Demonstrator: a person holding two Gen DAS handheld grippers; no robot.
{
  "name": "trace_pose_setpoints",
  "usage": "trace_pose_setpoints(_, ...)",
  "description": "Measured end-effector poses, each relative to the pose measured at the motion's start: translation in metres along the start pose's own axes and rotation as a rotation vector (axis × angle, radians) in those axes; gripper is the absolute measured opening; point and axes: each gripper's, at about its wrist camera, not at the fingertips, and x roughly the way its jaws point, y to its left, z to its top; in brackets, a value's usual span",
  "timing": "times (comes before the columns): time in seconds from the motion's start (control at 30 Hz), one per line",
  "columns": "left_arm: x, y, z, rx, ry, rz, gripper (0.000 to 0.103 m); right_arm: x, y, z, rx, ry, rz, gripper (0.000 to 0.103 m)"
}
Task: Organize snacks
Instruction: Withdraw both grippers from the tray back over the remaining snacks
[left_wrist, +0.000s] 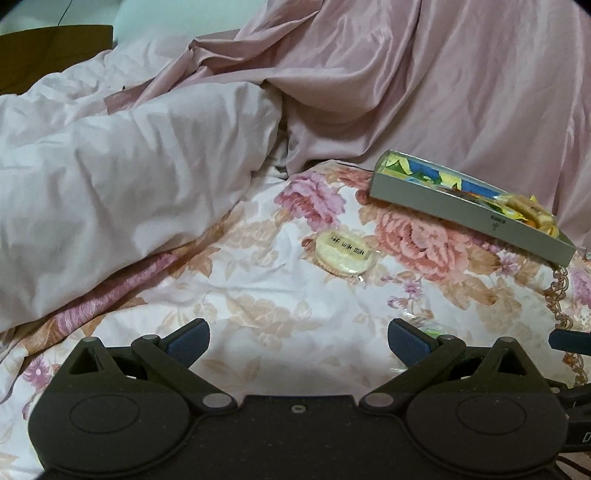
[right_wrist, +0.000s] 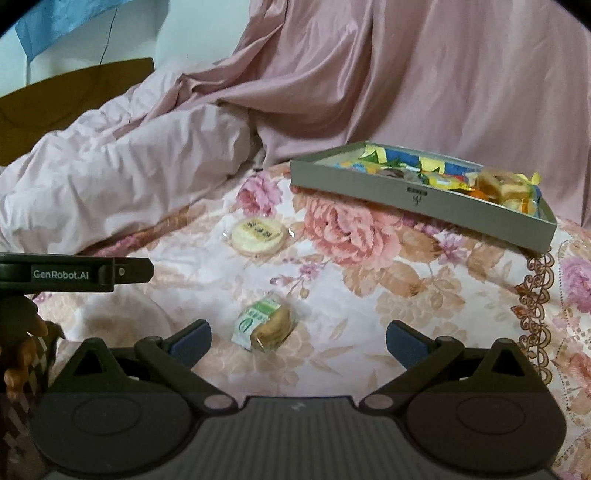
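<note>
Grey snack box (right_wrist: 424, 201) is sitting near the floral bedspread's (right_wrist: 369, 295) far edge, already holding several wrapped snacks. Two are lying outside: round cream biscuit (right_wrist: 257, 235), green-wrapped biscuit pack (right_wrist: 265, 328). Right gripper (right_wrist: 298, 341) and left gripper (left_wrist: 298, 340) are hovering, jaws spread, empty.

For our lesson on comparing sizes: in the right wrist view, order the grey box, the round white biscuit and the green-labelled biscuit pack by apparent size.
1. Grey box, clearly largest.
2 and 3. Round white biscuit and green-labelled biscuit pack look alike; the pack lies nearer the camera, so no ranking.
</note>
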Motion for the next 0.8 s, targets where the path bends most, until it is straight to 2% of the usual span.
trace_pose_setpoints(0.8, 0.058, -0.001, 0.004, 0.021, 0.033, -0.049, 0.102, 0.045, 0.01, -0.004, -0.068, 0.093, -0.037, 0.103)
